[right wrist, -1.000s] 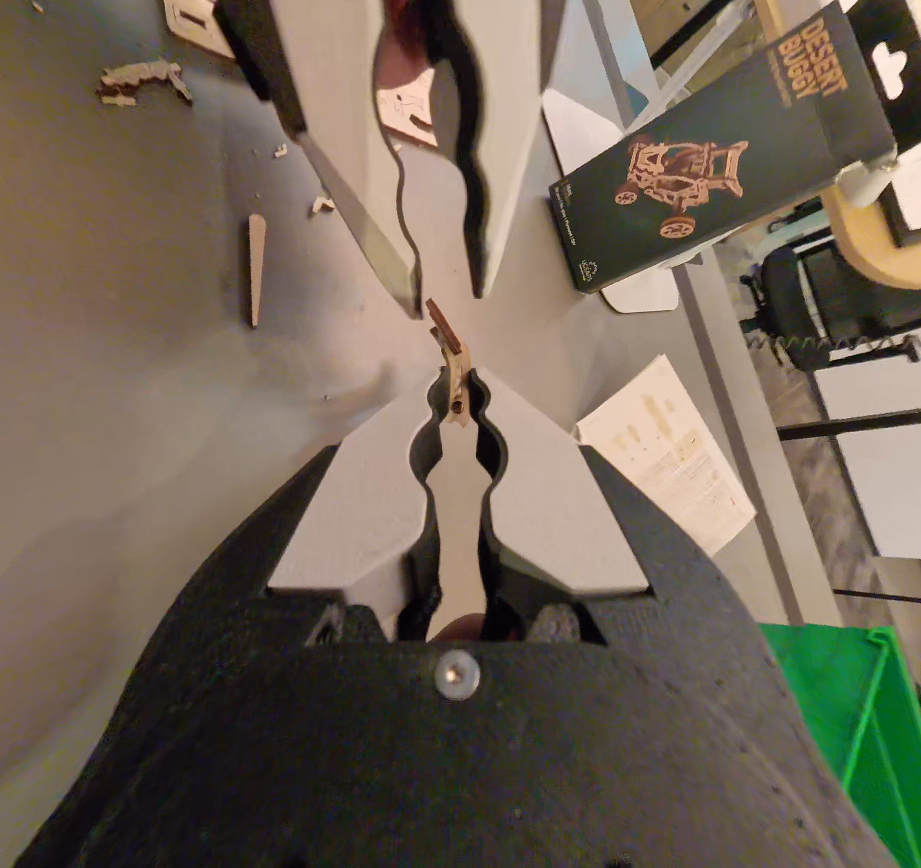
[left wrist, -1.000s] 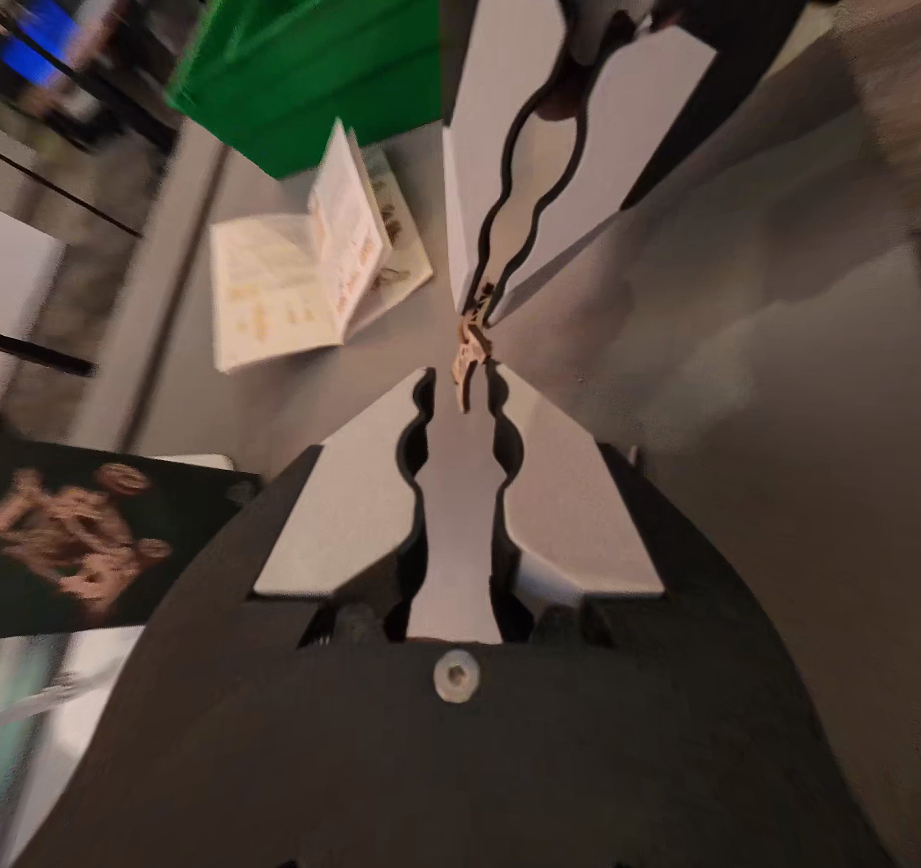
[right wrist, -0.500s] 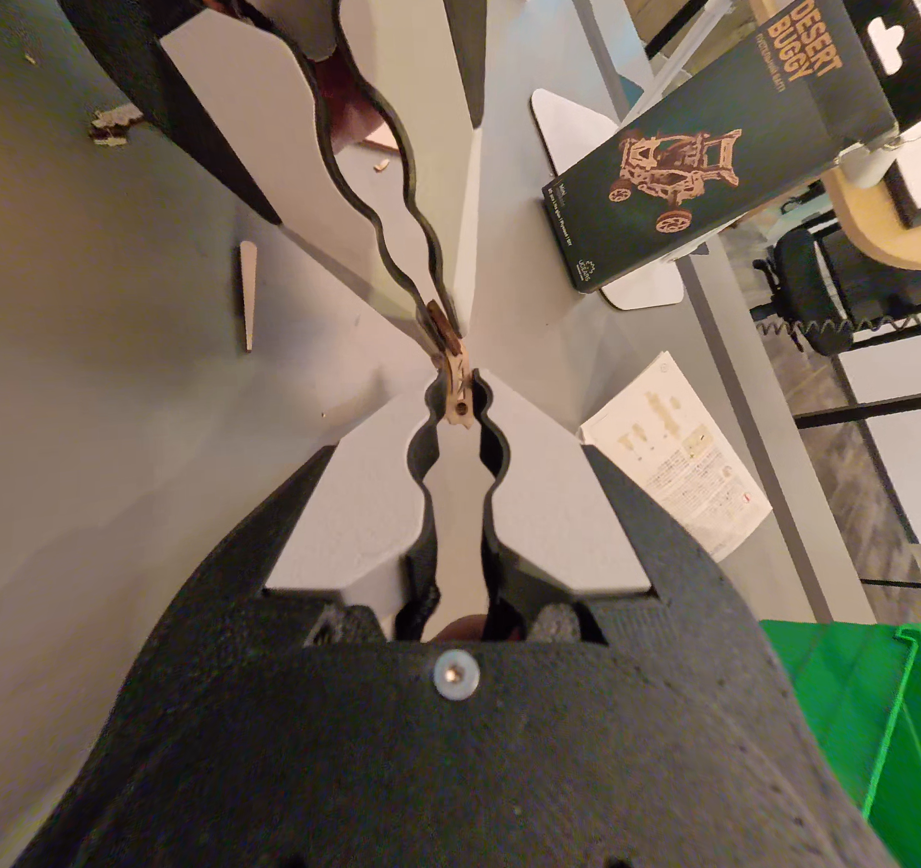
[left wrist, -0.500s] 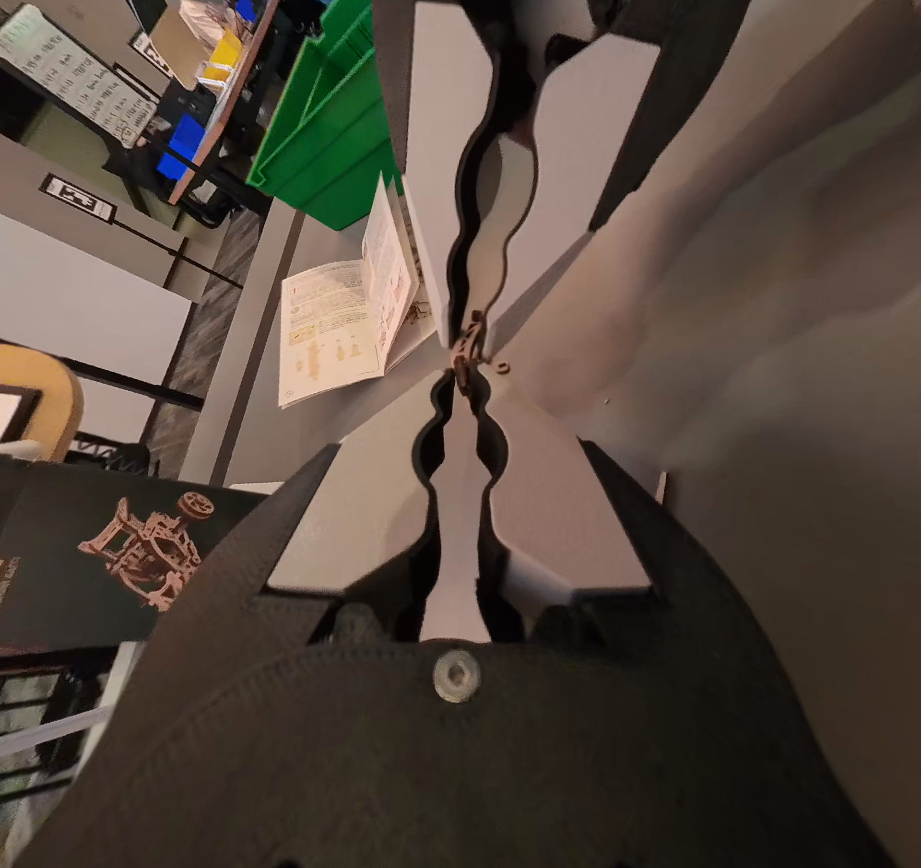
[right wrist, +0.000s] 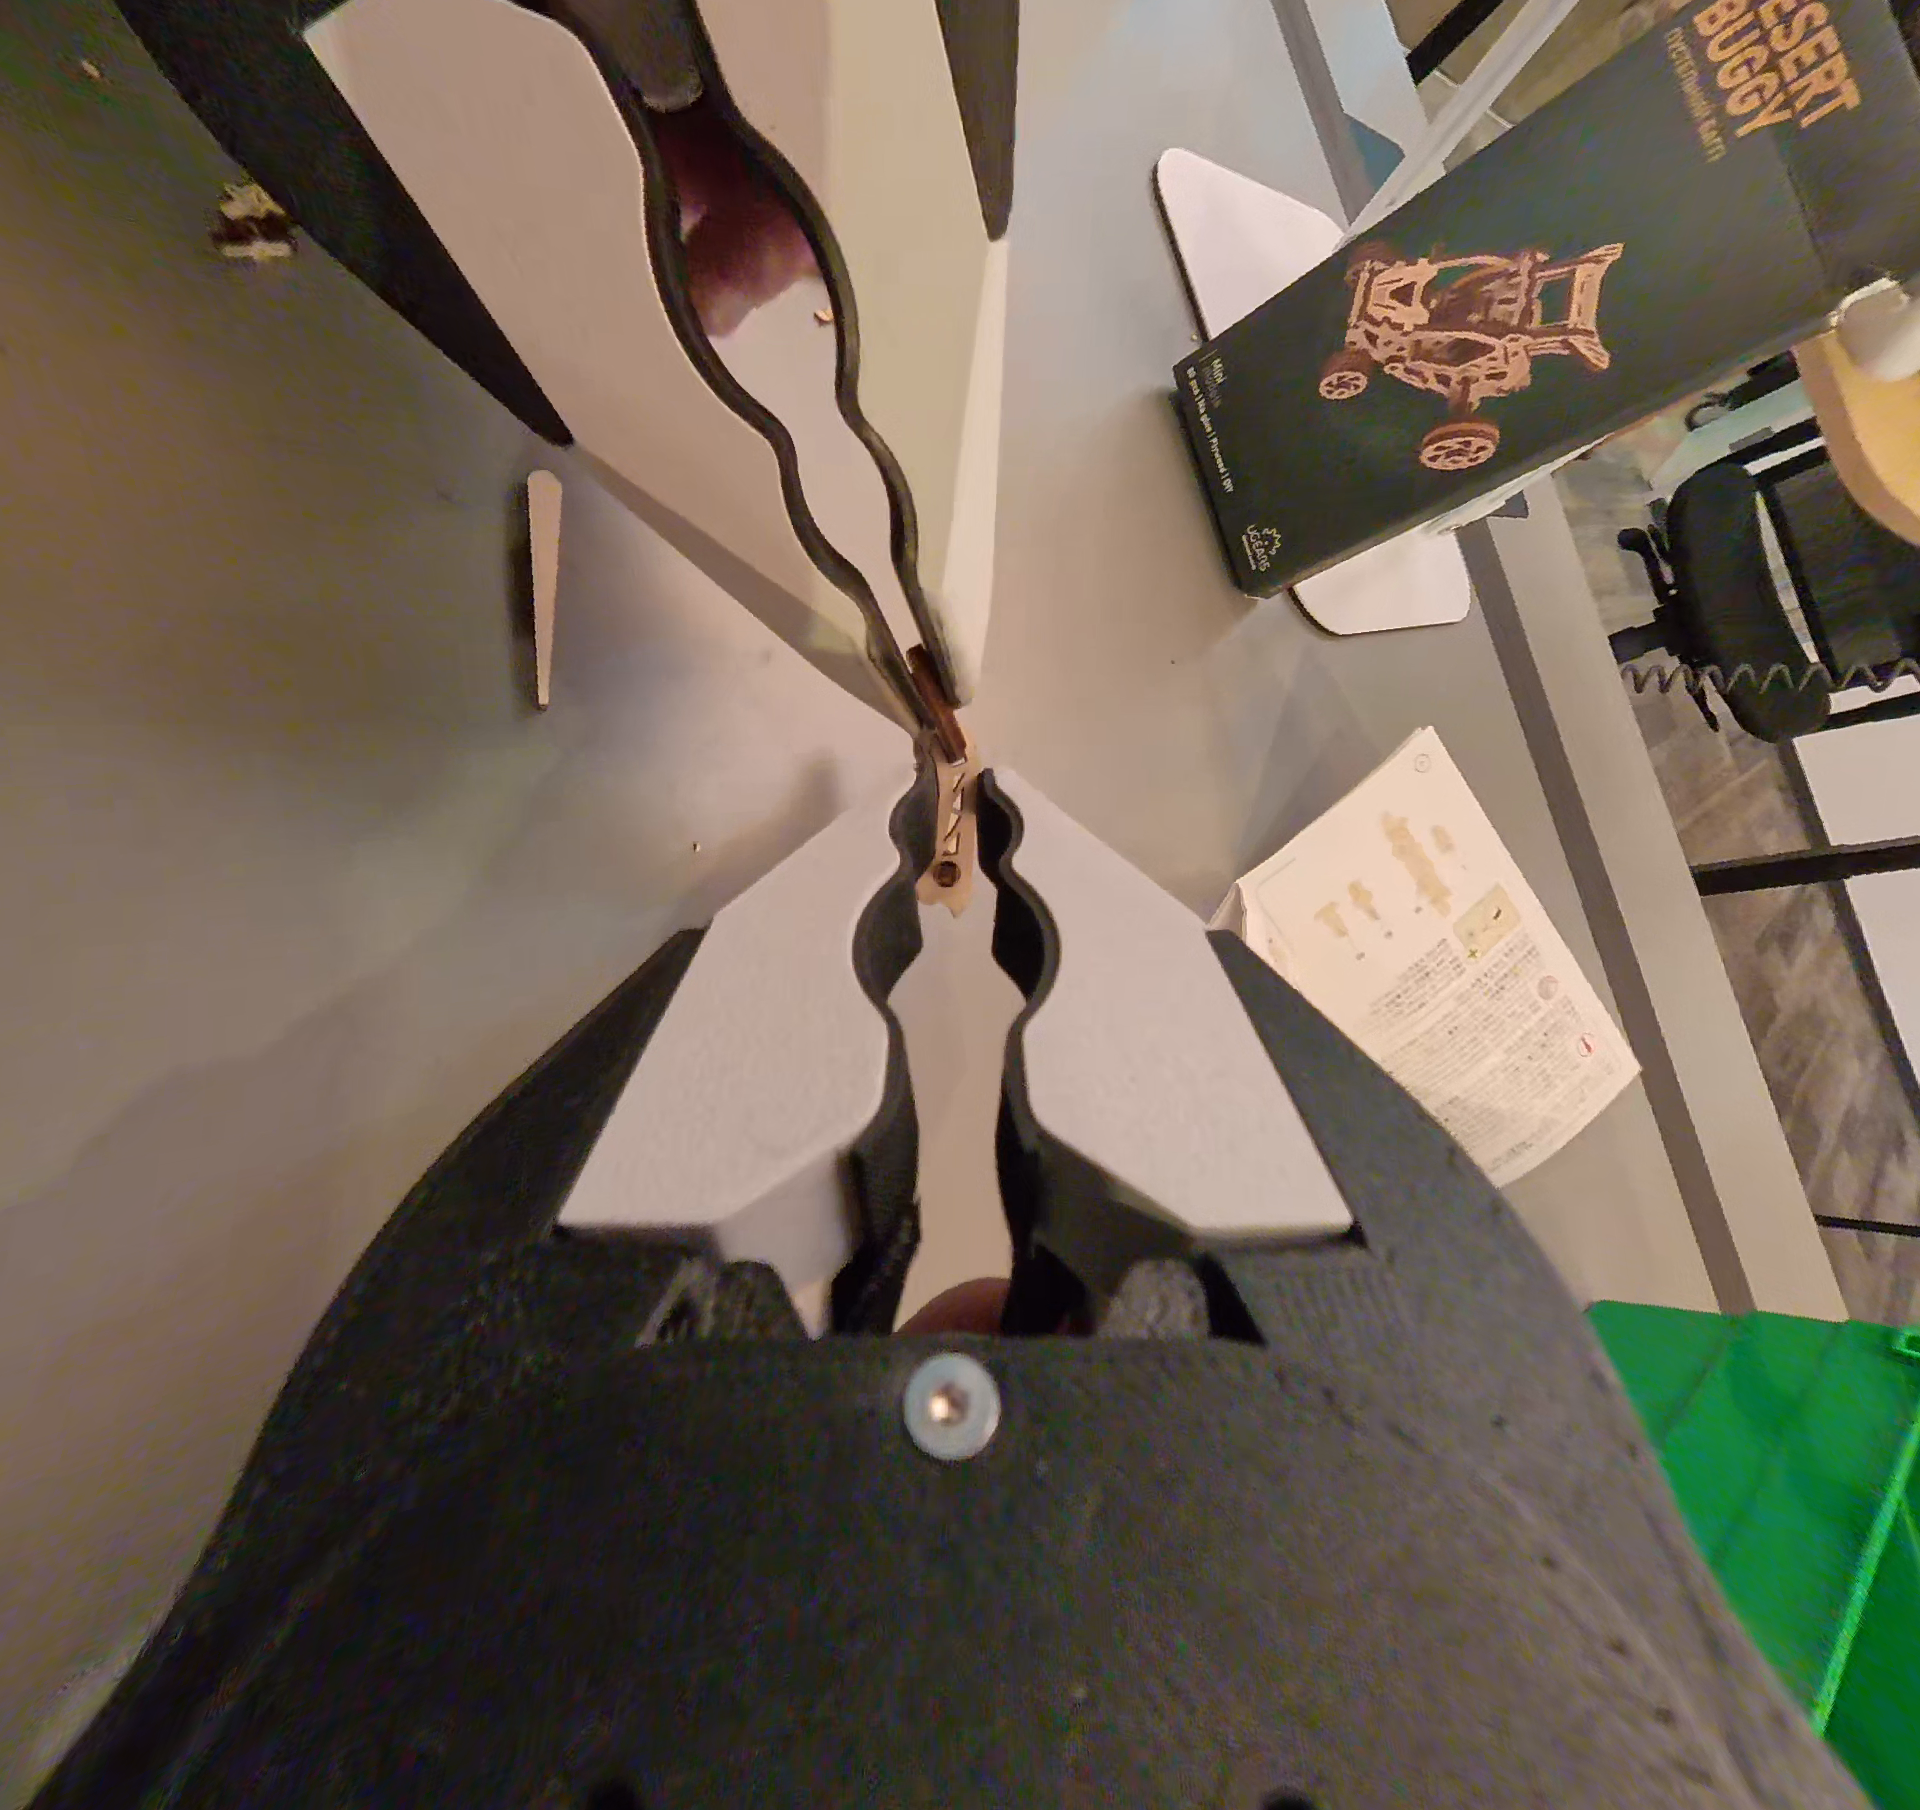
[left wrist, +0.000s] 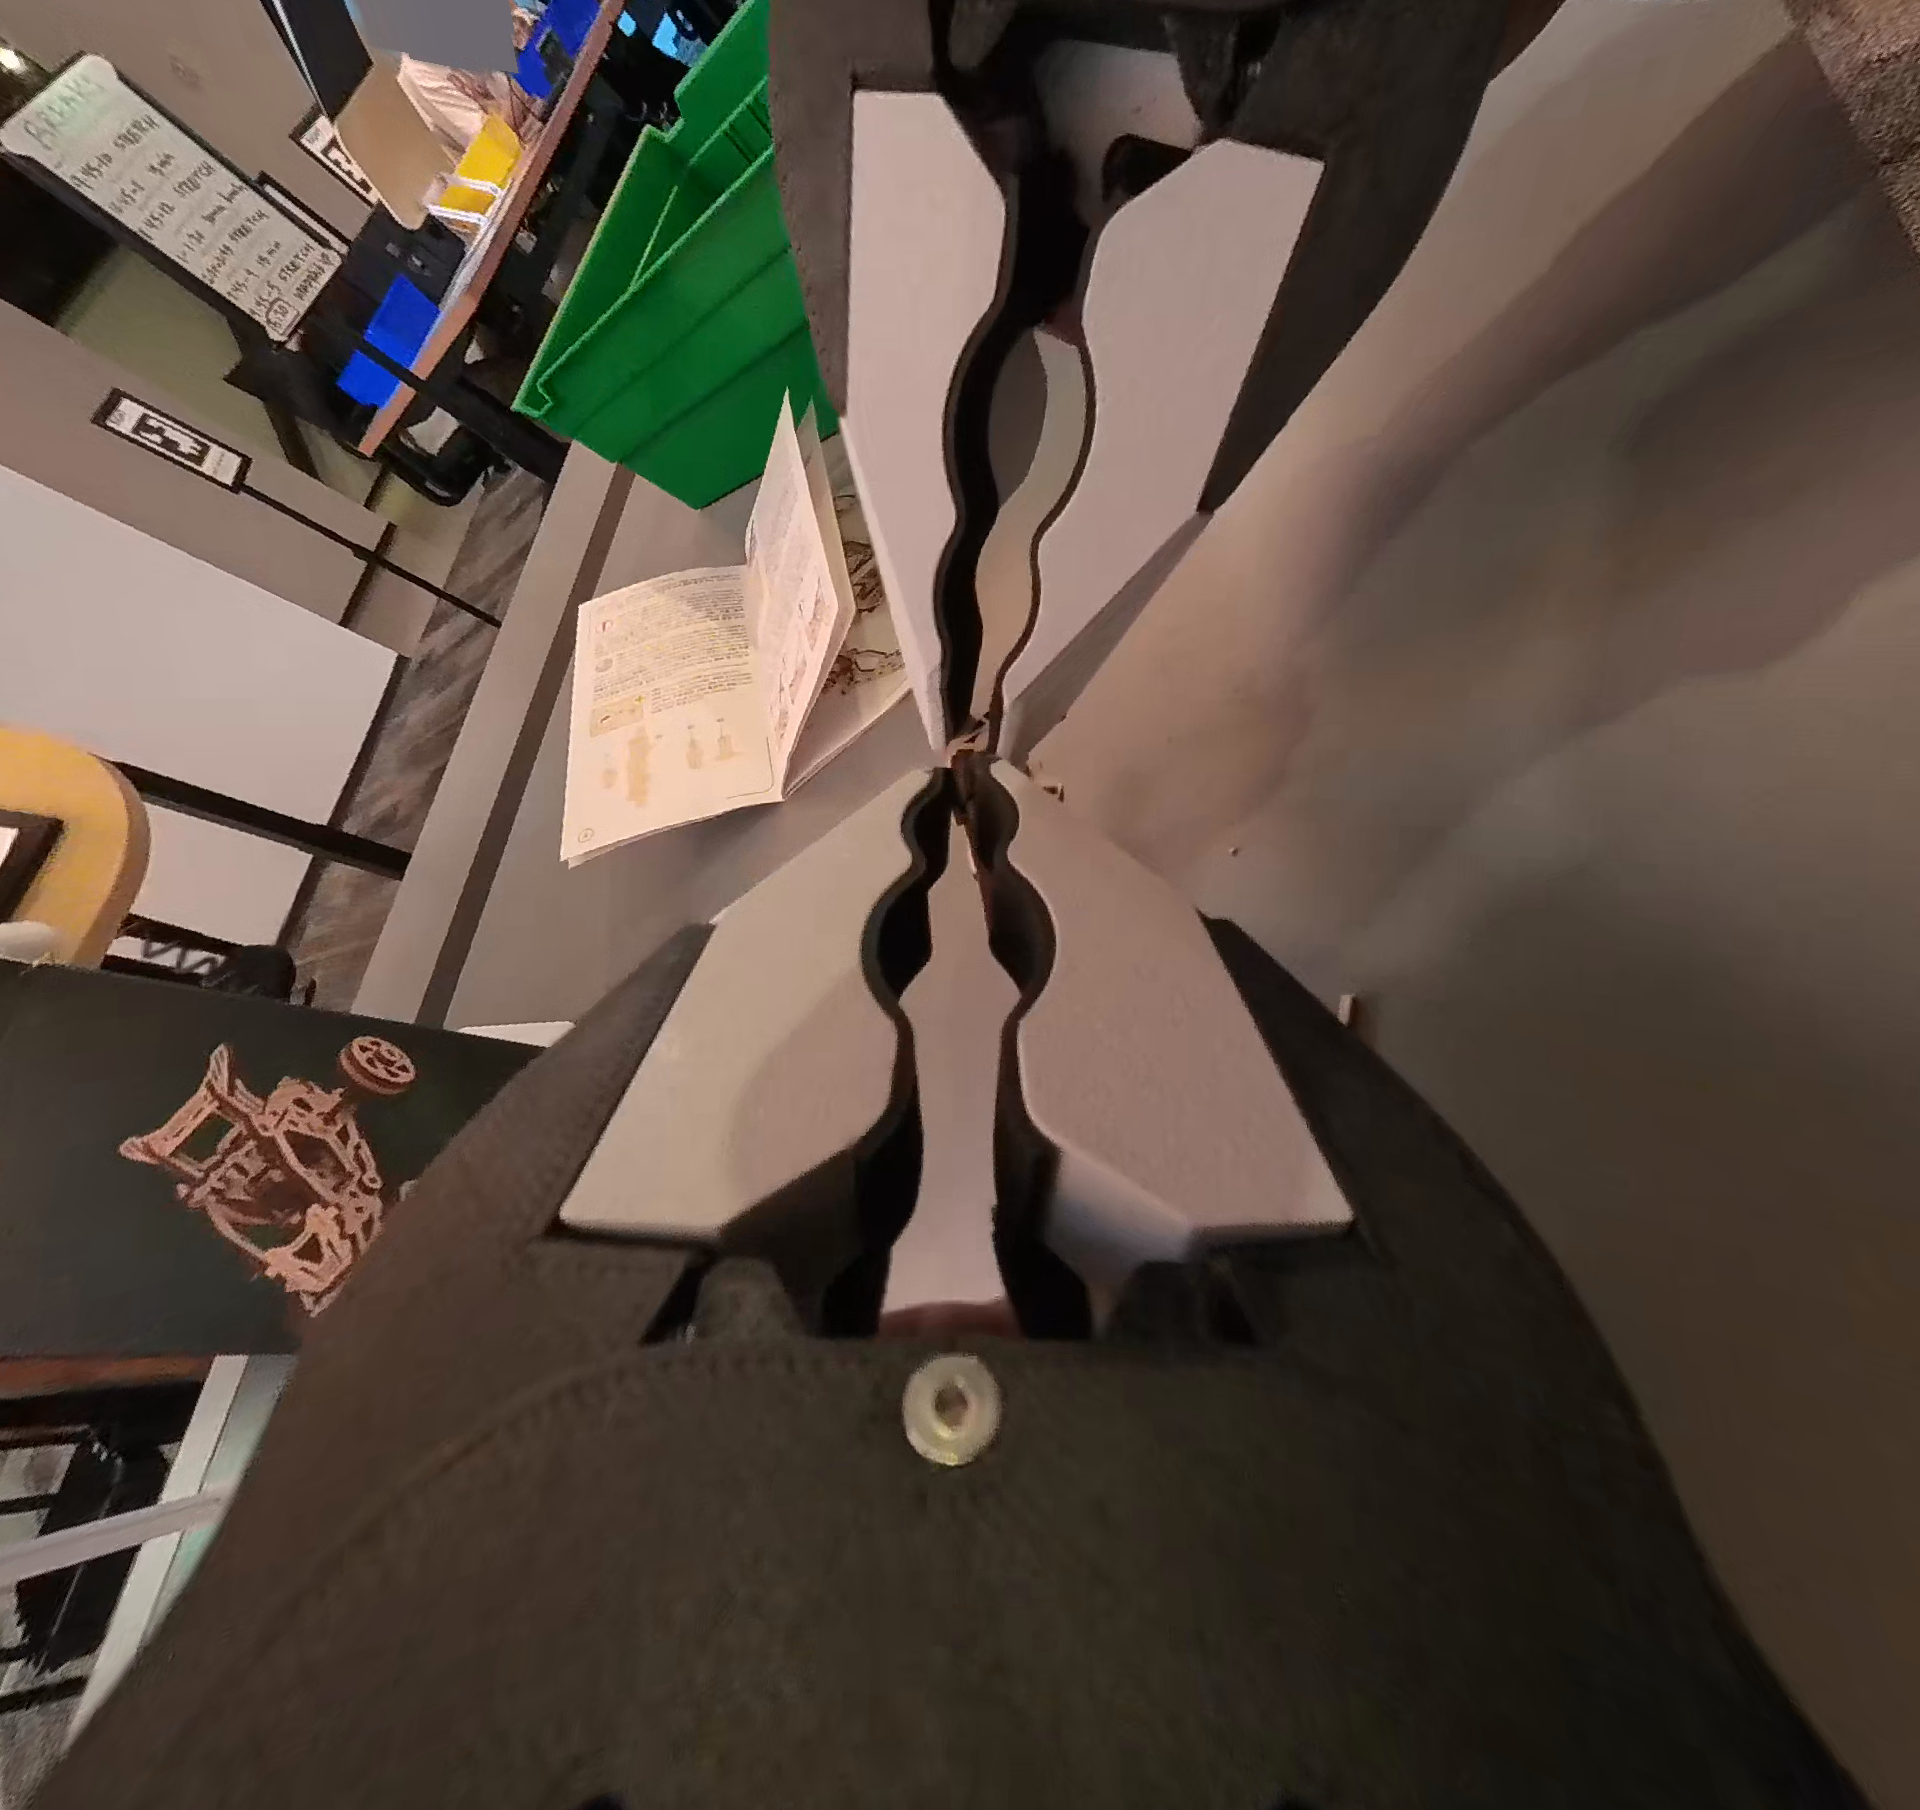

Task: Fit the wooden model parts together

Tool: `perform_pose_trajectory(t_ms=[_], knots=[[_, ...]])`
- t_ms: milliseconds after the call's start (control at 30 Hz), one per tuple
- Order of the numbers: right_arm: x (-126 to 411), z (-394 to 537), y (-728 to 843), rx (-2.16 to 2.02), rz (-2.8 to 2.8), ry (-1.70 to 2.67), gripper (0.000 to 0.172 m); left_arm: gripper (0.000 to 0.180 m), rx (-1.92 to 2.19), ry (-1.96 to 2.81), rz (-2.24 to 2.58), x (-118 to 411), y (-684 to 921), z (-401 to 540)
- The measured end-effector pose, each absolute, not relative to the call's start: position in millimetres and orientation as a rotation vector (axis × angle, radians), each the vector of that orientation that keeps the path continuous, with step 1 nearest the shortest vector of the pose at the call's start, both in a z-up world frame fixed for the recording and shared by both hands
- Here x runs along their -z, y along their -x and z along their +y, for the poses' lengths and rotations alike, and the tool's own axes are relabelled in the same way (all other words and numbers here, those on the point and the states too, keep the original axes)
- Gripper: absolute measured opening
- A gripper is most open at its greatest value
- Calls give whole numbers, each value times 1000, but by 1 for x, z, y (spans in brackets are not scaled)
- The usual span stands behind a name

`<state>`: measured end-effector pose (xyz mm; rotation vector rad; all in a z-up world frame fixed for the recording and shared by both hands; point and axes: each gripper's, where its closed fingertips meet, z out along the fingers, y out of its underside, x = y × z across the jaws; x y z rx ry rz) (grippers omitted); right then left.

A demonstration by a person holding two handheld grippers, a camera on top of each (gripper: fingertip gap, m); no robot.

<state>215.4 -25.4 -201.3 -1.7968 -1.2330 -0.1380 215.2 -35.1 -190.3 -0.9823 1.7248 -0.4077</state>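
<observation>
My right gripper (right wrist: 951, 789) is shut on a small light wooden part (right wrist: 948, 841) with cut-outs and a round hole, and holds it above the grey table (right wrist: 260, 825). A thin dark wooden piece (right wrist: 928, 706) sticks out of the part's far end. My left gripper (right wrist: 925, 690) comes from above in the right wrist view and is shut on that dark piece. In the left wrist view my left gripper (left wrist: 961, 789) is shut tip to tip against the right gripper (left wrist: 977, 721), with the wood edge-on between them (left wrist: 961, 744).
An open instruction booklet (left wrist: 717, 690) lies on the table and also shows in the right wrist view (right wrist: 1434, 981). Green bins (left wrist: 686, 326) stand behind it. A black model box (right wrist: 1558, 254) rests on a white stand. A wooden sliver (right wrist: 540, 597) and scraps (right wrist: 249, 222) lie loose. Left and right tips are no more than a few centimetres apart. From either gripper's tips it is about 9 cm to the wooden sliver (right wrist: 540, 597).
My left gripper was open a second ago. It moved onto the dark piece at the end of the part in my right gripper and shut on it. The right gripper kept its hold.
</observation>
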Motion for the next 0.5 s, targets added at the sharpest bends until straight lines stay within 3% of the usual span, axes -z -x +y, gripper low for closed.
perform_pose_trajectory(t_ms=[500], knots=[[211, -25, -208, 214, -1336, 1728, 3, 1, 536, 987, 1744, 198, -211, -37]])
